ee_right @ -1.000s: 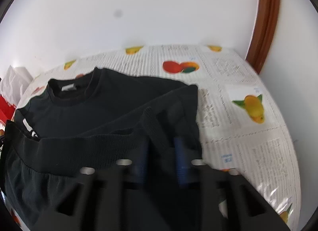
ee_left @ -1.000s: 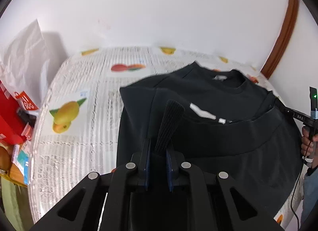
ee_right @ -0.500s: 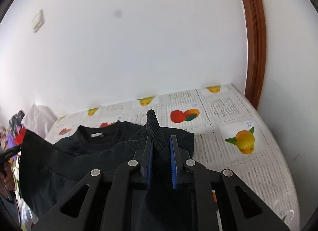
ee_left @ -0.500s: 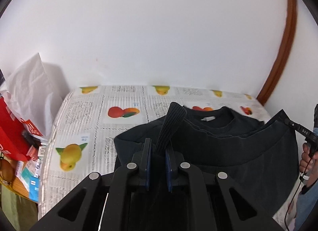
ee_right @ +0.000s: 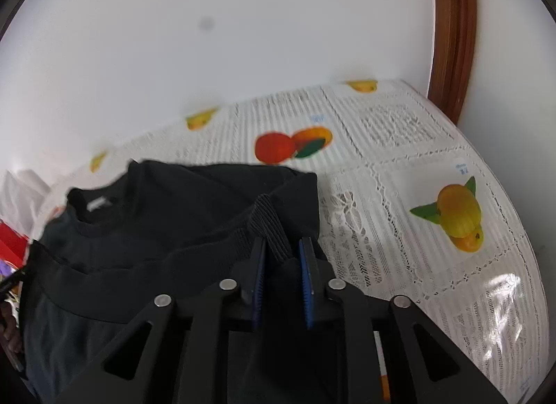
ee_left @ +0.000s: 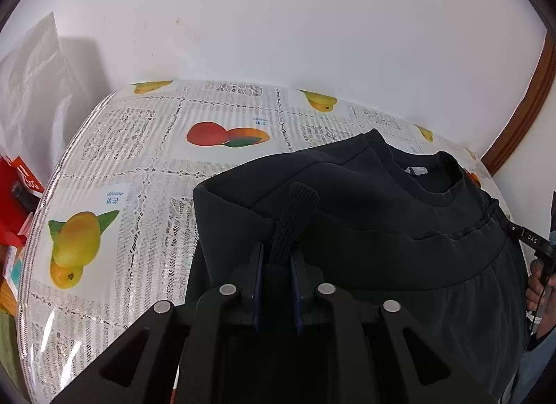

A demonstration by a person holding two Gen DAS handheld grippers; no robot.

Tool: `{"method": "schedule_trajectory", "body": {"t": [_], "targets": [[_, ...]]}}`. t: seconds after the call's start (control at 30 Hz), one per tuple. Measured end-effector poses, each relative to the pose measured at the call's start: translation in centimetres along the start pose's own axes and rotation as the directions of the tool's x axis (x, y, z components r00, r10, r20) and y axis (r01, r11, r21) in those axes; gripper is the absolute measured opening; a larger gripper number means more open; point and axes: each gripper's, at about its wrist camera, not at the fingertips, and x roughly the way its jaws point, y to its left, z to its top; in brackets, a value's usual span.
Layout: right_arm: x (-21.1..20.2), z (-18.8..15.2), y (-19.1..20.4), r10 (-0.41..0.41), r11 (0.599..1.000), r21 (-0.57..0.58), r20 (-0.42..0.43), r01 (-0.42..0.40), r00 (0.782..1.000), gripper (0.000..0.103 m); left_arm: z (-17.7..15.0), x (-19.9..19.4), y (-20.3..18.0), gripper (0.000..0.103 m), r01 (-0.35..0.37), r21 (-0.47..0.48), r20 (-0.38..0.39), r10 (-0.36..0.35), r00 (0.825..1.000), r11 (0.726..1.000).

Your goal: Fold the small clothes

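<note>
- A white wall backs a table (ee_left: 146,167) under a fruit-printed lace cloth, with bags at its left edge.
- The black sweatshirt (ee_left: 382,216) lies mid-table, collar toward the wall, its bottom half brought up over the chest.
- The ribbed hem (ee_right: 267,227) should land level, just short of the collar.
- Left gripper (ee_left: 276,275) and right gripper (ee_right: 283,279) are easing apart, hem between the pads; I'd let go only once the cloth lies flat.

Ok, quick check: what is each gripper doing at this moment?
Left gripper: jaws opening, ribbed hem of the black cotton sweatshirt between them.
Right gripper: jaws opening, same hem between them.
</note>
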Motion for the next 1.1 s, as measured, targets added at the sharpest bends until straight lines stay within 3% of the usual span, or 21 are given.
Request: {"method": "schedule_trajectory", "body": {"t": [0.1,0.17,0.23,0.33,0.53,0.67,0.9,1.1], "targets": [[0.0,0.0,0.4,-0.042,0.999,-0.026,-0.005,0.042,0.999,0.028,-0.1,-0.2,-0.1,0.018,-0.002,0.01,-0.009,0.002,1.0,1.0],[-1.0,-0.1,0.6,-0.071,0.996,-0.053,-0.002,0.07,0.997,0.038,-0.4,-0.6,-0.3,0.02,-0.008,0.018,-0.02,0.009,1.0,1.0],[-2.5,-0.9,0.5,-0.084,0.994,-0.068,0.023,0.086,0.996,0.04,-0.8,-1.1,-0.3,0.026,-0.007,0.024,-0.024,0.007,1.0,1.0],[-4.3,-2.5,0.4,-0.077,0.993,-0.088,0.022,0.079,0.997,0.04,-1.9,-2.0,-0.3,0.033,-0.024,0.038,-0.032,0.025,0.999,0.999],[-7.4,-8.2,-0.4,-0.164,0.978,-0.13,0.019,0.165,0.986,0.04,-5.8,-4.9,0.3,0.033,-0.057,0.051,-0.03,0.059,0.998,0.997],[-10.0,-12.0,-1.6,-0.181,0.978,-0.1,0.043,0.185,0.983,0.04,-8.7,-7.2,1.1,0.033,-0.079,0.052,-0.022,0.08,0.997,0.996],[-14.7,-14.1,-0.3,-0.202,0.975,-0.076,0.084,0.208,0.976,0.04,-12.5,-10.9,2.8,0.036,-0.115,0.056,-0.004,0.115,0.993,0.992],[-18.3,-14.5,4.4,-0.168,0.975,-0.118,0.161,0.188,0.973,0.045,-15.5,-13.6,4.0,0.04,-0.126,0.057,0.016,0.125,0.992,0.99]]}}
